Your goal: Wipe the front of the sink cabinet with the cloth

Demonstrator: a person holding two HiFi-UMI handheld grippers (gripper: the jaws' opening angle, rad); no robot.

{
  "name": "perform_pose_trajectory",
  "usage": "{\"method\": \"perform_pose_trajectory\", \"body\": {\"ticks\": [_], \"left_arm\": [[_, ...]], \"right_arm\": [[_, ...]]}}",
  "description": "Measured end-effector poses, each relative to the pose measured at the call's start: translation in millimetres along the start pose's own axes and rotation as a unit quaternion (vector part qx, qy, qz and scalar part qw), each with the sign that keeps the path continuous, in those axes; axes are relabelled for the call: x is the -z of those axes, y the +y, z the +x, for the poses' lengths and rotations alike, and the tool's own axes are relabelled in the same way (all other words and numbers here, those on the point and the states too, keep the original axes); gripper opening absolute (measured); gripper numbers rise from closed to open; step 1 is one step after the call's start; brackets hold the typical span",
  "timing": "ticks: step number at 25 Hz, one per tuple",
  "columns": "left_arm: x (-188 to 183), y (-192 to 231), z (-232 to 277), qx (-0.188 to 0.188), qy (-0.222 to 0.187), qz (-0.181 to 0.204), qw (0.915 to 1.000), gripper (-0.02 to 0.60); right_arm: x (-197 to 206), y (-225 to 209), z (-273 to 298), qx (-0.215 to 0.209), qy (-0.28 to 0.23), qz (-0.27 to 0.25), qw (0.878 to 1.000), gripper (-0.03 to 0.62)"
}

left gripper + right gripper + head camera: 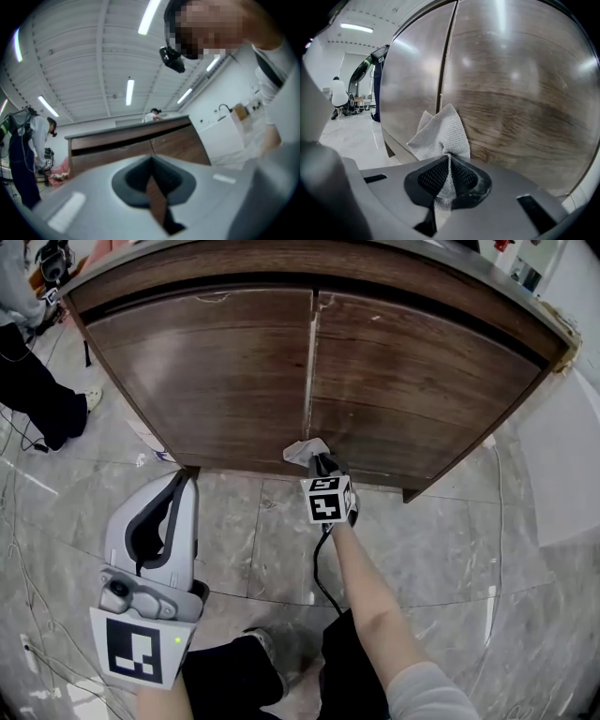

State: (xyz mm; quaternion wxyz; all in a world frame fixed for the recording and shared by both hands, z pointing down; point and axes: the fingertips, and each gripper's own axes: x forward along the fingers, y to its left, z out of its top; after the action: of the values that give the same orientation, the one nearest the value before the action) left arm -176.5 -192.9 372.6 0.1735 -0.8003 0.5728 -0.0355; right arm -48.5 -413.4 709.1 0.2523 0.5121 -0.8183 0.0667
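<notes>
The sink cabinet (225,371) has two dark wood doors with a seam down the middle. My right gripper (319,463) is shut on a pale grey cloth (305,450), and the cloth is pressed against the bottom of the doors at the seam. In the right gripper view the cloth (440,133) fans out from the closed right gripper (449,159) against the wood front (525,93). My left gripper (183,482) hangs low at the left, away from the cabinet, shut and holding nothing. The left gripper (151,161) points toward the cabinet (122,145) from a distance.
A person in dark trousers (28,381) stands at the far left, with cables on the grey marble floor (450,549). A white unit (562,465) flanks the cabinet on the right. My own knees and shoe (272,652) are below. A white counter with a tap (225,126) stands beyond.
</notes>
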Motion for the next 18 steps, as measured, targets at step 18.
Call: {"method": "perform_pose_trajectory", "body": {"ticks": [18], "left_arm": [[-6,-27,15,0.028,-0.004,0.008,0.9996,0.003]], "right_arm": [[34,-52,-13,0.011,0.013,-0.047,0.999,0.015]]}}
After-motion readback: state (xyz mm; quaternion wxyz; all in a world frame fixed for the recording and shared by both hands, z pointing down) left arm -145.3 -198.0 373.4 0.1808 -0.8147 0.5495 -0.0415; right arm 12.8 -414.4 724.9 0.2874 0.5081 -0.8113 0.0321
